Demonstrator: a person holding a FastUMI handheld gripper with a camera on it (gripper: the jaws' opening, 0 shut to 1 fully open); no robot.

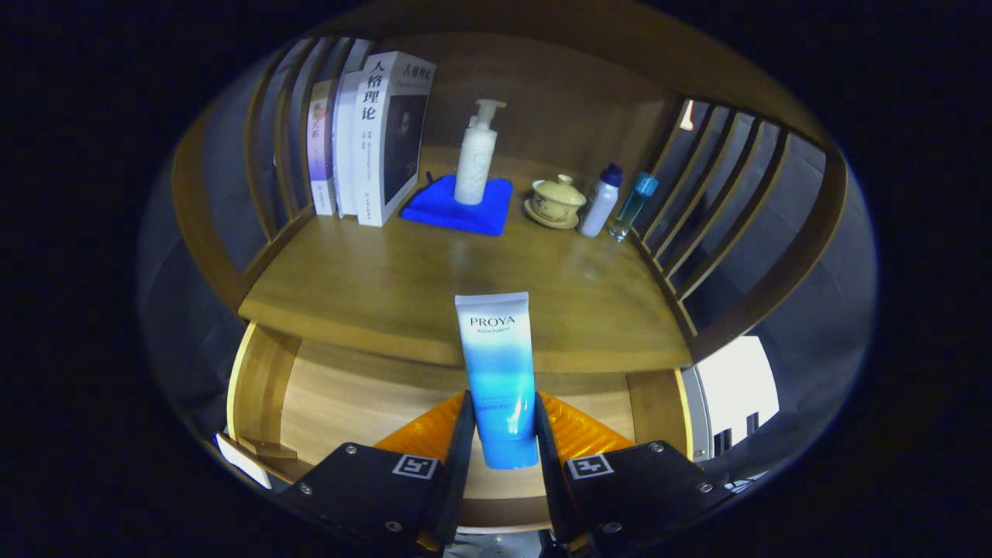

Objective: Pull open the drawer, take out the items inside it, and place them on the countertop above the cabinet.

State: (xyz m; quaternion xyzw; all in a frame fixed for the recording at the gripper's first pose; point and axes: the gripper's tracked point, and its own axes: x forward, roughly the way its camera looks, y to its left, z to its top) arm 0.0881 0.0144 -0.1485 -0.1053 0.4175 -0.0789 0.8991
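The wooden cabinet's countertop [434, 271] spreads beyond the gripper [501, 434], and the open drawer [341, 395] lies below the countertop's front edge. At the countertop's back stand books [380, 132], a white pump bottle [476, 155] on a blue cloth [461, 208], a lidded teacup [556, 201] and two small bottles [616, 201]. Both fingers clamp a blue cleanser tube [500, 372], held upright over the drawer, its top overlapping the countertop's front edge.

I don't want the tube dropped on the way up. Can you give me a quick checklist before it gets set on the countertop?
1. Hand-held gripper shut on the blue tube, both fingers pressing: ok.
2. Tube lifted out of the open drawer: ok.
3. Bare countertop ahead of the tube: ok.
4. Blue cloth and lidded cup well beyond the landing spot: ok.
5. Other items left in the drawer: cannot tell.
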